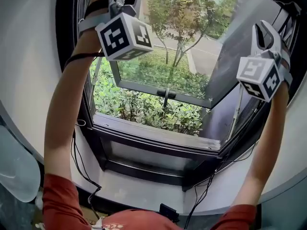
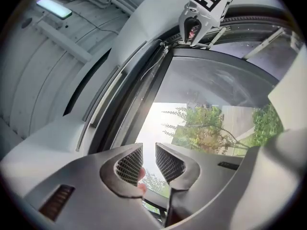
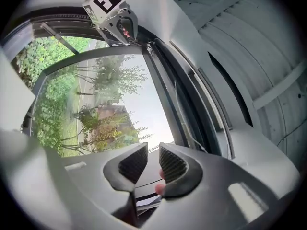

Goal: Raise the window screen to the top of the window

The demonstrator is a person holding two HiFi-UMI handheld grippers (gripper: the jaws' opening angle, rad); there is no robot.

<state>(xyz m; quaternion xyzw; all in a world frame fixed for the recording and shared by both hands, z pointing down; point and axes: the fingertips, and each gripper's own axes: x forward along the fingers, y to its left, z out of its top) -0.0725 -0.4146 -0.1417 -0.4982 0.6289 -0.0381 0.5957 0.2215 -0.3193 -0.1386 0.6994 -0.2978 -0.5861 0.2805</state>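
Both arms reach up on either side of the dark window frame [image 1: 158, 139]. My left gripper [image 1: 123, 4] is high at the frame's upper left, its marker cube facing the head camera. My right gripper [image 1: 265, 31] is up at the frame's right side. In the left gripper view, the left gripper [image 2: 149, 151] has a narrow gap between its ribbed pads with nothing in it. The right gripper [image 3: 153, 151] looks the same in its own view: a small gap and nothing held. I cannot make out the screen itself in any view.
A glass sash [image 1: 165, 94] is swung outward over shrubs and a small tree. Black cables [image 1: 78, 162] hang along the wall by the white sill [image 1: 144, 185]. The upper frame corner [image 2: 165, 49] and a ceiling light [image 2: 53, 7] are overhead.
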